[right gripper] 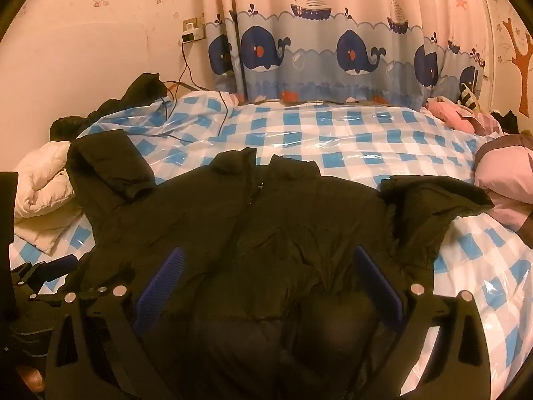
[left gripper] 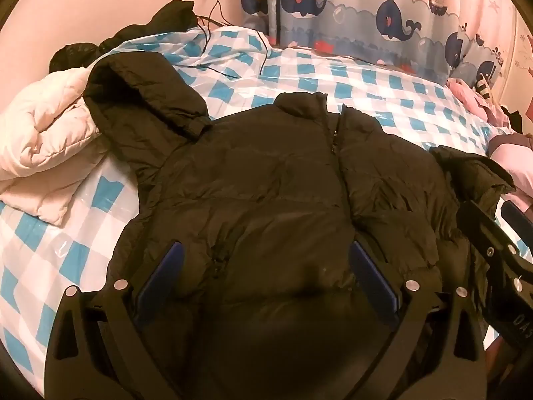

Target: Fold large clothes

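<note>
**Black jacket laid out flat, both grippers poised over it**

The black jacket (left gripper: pixel 266 183) lies front up on the bed (left gripper: pixel 383 90), collar toward the far side, its sleeves thrown out to either side, apparently spread so it can be folded. The left gripper (left gripper: pixel 266 266) hangs over the lower front with its fingers wide and nothing between them; the right gripper (right gripper: pixel 266 270) does likewise, jaws spread and empty, probably ready to take a hem or sleeve. The bed wears a glossy blue-and-white checked cover. A cream quilt (left gripper: pixel 43 146) sits at the left edge, pink bedding (right gripper: pixel 506 173) at the right. A whale curtain (right gripper: pixel 333 53) hangs behind.
</note>
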